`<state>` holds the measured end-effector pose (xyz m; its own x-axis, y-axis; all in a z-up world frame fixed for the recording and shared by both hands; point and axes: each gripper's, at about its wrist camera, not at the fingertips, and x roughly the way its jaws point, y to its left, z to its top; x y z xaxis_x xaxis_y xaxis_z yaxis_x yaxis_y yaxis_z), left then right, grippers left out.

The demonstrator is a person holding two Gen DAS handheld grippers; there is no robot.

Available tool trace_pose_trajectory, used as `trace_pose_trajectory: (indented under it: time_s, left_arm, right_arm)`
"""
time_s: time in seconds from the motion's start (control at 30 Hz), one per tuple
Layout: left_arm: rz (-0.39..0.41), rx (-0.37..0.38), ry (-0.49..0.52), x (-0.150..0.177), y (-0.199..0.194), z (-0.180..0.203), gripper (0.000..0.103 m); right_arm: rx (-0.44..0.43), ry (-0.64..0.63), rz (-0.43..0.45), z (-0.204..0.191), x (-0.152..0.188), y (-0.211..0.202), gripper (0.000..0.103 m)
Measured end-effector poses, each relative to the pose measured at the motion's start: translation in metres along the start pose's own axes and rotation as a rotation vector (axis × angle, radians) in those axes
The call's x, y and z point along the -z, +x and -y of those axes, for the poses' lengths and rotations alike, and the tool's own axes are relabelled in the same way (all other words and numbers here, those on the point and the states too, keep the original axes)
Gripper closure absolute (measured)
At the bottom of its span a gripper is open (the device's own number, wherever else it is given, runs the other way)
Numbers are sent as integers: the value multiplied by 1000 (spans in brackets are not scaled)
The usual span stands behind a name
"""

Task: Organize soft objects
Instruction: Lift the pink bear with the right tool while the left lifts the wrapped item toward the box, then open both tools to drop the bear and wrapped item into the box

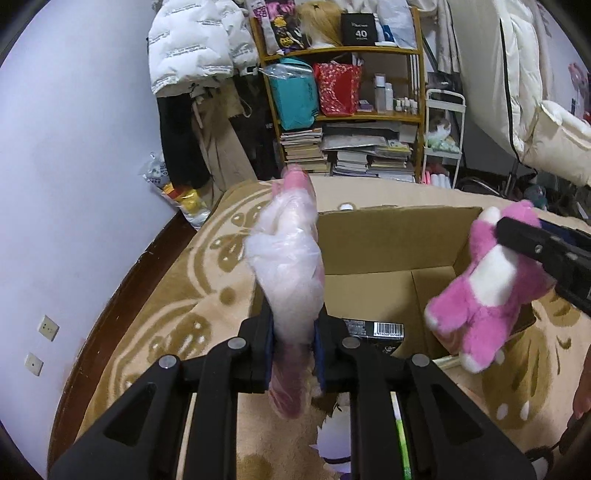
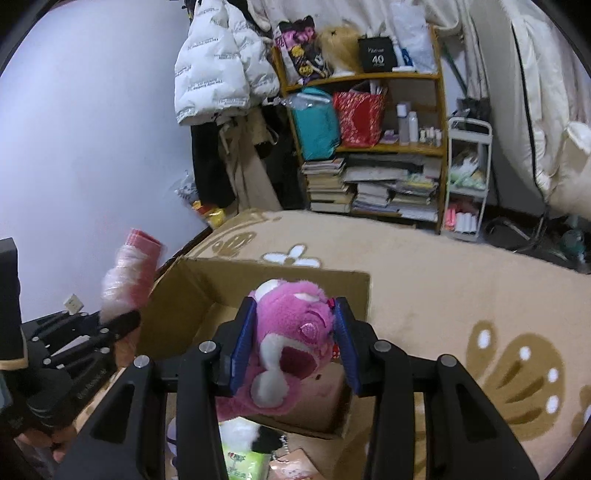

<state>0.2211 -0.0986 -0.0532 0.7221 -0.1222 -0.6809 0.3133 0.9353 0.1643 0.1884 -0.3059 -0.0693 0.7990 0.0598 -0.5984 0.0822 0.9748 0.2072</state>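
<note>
Over one cardboard box (image 1: 388, 240), left gripper (image 1: 293, 332) clamps one bagged plush (image 1: 288, 258), right gripper (image 2: 295, 339) one pink bear (image 2: 291, 332)

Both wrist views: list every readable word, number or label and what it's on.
"40": black box on the top shelf; the small lettering above it is too small to read.
White puffer jacket: rows of printed lettering, too small to read.
Black box with barcode inside the cardboard box: digits blurred.
Green packet: logo, unreadable.
Book spines: unreadable.
</note>
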Motion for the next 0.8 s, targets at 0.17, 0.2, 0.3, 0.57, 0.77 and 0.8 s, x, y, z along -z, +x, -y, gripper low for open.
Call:
trace_pose_trajectory:
  time_s: [0.17,0.2,0.3,0.57,0.77,0.8]
  left_arm:
    - [-24,13,-2,3,11,4,80]
    - [-24,9,-3,4,11,3,79]
    - [-27,-1,-9,5,9,-1,77]
    - [-30,-40,-28,4,-7,-13,44]
    - [-6,-69,-43,6,-28,-24,10]
    - [-10,-73,-55,6,-30,-26,8]
  right_arm:
    - [0,5,-25,-1,4,8,56]
    - [0,5,-32,0,4,9,54]
    - [9,1,-41,1,4,9,54]
    - [40,60,-37,11,5,-6,24]
    - [16,76,-43,16,9,-25,6]
    - [8,80,-47,16,10,-28,1]
